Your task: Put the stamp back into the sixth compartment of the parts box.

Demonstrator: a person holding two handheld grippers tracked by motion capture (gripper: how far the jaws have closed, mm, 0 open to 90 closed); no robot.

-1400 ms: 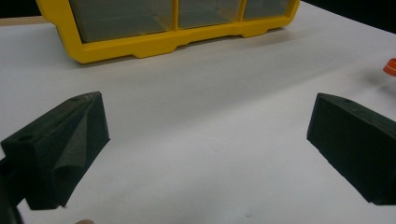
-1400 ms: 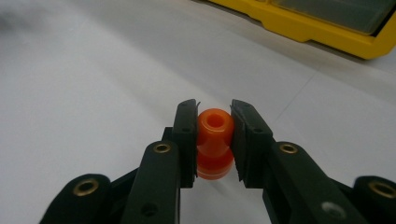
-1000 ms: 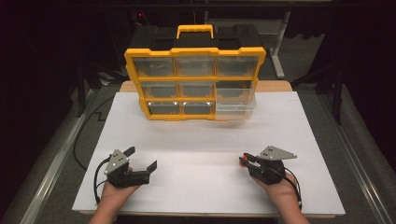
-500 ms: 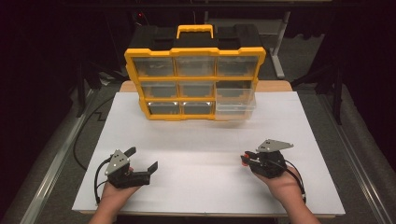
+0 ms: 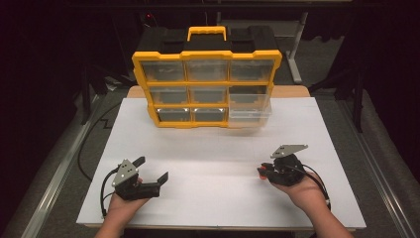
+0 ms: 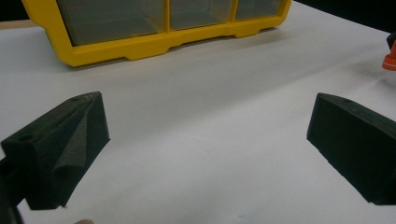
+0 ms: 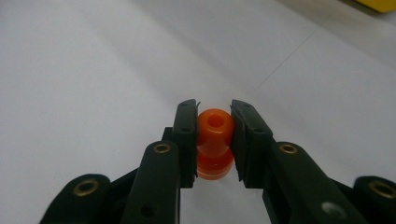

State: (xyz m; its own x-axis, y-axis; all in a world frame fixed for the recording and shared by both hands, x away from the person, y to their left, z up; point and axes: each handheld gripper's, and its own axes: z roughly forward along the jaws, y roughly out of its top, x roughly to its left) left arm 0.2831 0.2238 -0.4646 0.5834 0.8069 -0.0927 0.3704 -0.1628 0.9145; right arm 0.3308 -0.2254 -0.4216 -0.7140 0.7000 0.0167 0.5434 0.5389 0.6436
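Observation:
A small orange plastic piece (image 7: pixel 215 135) with a hole in its top sits clamped between my right gripper's (image 7: pixel 214 122) two black jaws. In the high view that right gripper (image 5: pixel 263 171) rests low over the white table at the right, the orange piece (image 5: pixel 263 173) at its tip. At the left of the table my left gripper (image 5: pixel 152 168) is open, nothing between its jaws, which stand wide apart in the left gripper view (image 6: pixel 205 135). A yellow organiser case (image 5: pixel 205 84) with clear drawers stands at the back; its lower right drawer (image 5: pixel 250 109) is pulled out.
The white table top (image 5: pixel 218 148) spreads between the grippers and the case. The case's yellow bottom edge (image 6: pixel 159 42) runs across the left gripper view. Black cables (image 5: pixel 91 134) trail off the table's left side. Dark floor lies beyond the table edges.
My right hand has shifted a little toward the far side of the table with the orange piece still held. The left hand has kept still.

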